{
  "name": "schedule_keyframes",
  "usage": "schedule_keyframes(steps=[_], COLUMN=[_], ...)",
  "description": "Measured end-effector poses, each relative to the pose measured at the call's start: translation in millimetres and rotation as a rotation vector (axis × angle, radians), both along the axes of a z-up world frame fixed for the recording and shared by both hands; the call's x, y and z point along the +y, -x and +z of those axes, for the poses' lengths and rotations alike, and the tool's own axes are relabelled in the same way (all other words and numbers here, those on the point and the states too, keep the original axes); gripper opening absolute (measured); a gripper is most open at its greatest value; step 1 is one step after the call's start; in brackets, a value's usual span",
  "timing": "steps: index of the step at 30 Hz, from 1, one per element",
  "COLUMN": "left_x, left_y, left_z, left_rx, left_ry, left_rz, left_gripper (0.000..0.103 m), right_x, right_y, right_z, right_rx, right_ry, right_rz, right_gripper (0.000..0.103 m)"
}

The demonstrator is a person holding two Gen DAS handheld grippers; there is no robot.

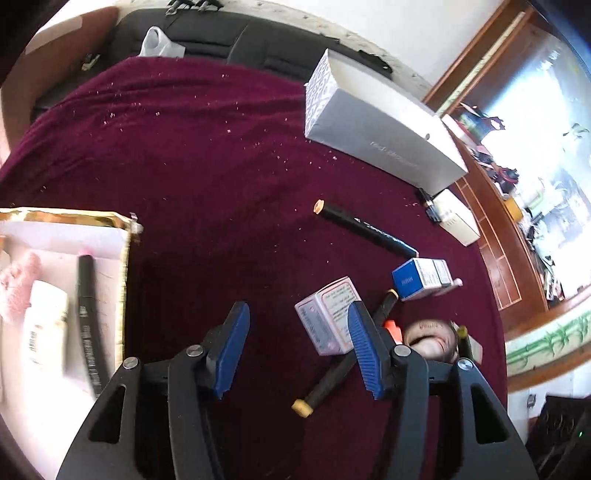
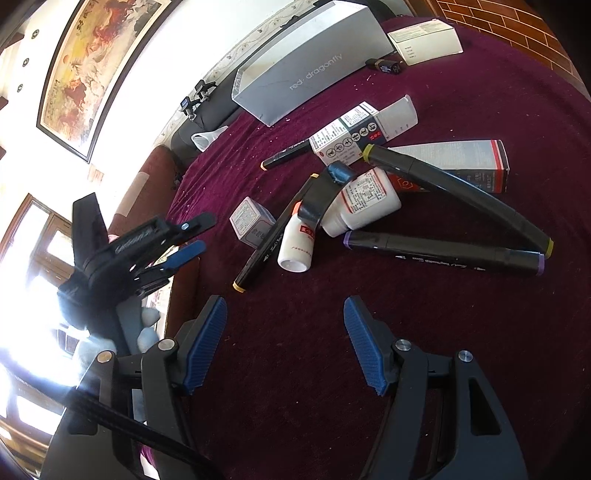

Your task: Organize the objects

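My left gripper [image 1: 300,343] hangs open over the maroon cloth [image 1: 192,155], with nothing pressed between its blue pads. A small white-and-pink box [image 1: 327,314] lies just beyond its right finger, and a black marker with a yellow cap [image 1: 325,384] lies under that finger. To the left, a gold-edged open box [image 1: 123,266] holds a black marker [image 1: 86,314], a white tube [image 1: 46,325] and something pink [image 1: 18,291]. My right gripper [image 2: 284,325] is open above bare cloth, short of a heap of markers [image 2: 443,254], white bottles [image 2: 365,203] and small cartons [image 2: 347,136]. The left gripper [image 2: 184,240] shows at its left.
A long grey shoe-type box [image 1: 380,129] [image 2: 306,74] lies open at the far side. Another black marker [image 1: 365,229] and a blue-and-white carton [image 1: 421,278] lie on the cloth. A white carton [image 2: 424,40] sits by the brick wall; a dark sofa [image 1: 192,33] lies behind.
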State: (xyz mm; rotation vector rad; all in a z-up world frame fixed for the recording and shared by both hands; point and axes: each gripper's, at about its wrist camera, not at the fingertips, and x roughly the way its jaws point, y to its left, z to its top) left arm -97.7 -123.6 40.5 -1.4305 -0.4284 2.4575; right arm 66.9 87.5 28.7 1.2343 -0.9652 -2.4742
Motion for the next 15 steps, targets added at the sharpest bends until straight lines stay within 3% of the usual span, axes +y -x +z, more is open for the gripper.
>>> schedule_keyframes(steps=[4,5,9,10,11,15], left_x=[25.7,32.9,52.9,55.7,57.4,59.2], left_y=[10.4,11.9,14.0,14.8,14.6,2.1], left_z=[-9.6,-11.6,-11.7,-12.8,-14.0,-2.5], left_rx=[0.007,0.027,0.074,0.063,0.049,0.074], left_ry=[0.089,0.105,0.176,0.169,0.138,0.149], left_rz=[0.003,0.000,-0.030,-0.046,-0.077,-0.138], left_gripper=[0.049,0.055,0.058,0.054,0.043,0.036], right_x=[7.4,9.4,14.4,15.5,16.5,17.0], right_y=[0.7,0.5,-0.5,-0.7,-0.6,1.1], right_z=[-4.8,-5.5,-4.0,-3.3,-2.5,-0.7], right_rx=[-0.011,-0.011,-0.010,-0.010,-0.009,-0.011], right_ry=[0.016,0.019,0.016,0.014,0.012,0.005], right_rz=[-0.014,-0.016,-0.021,-0.023,-0.026,-0.035], right_gripper=[0.066,0.066,0.066,0.066,0.066,0.066])
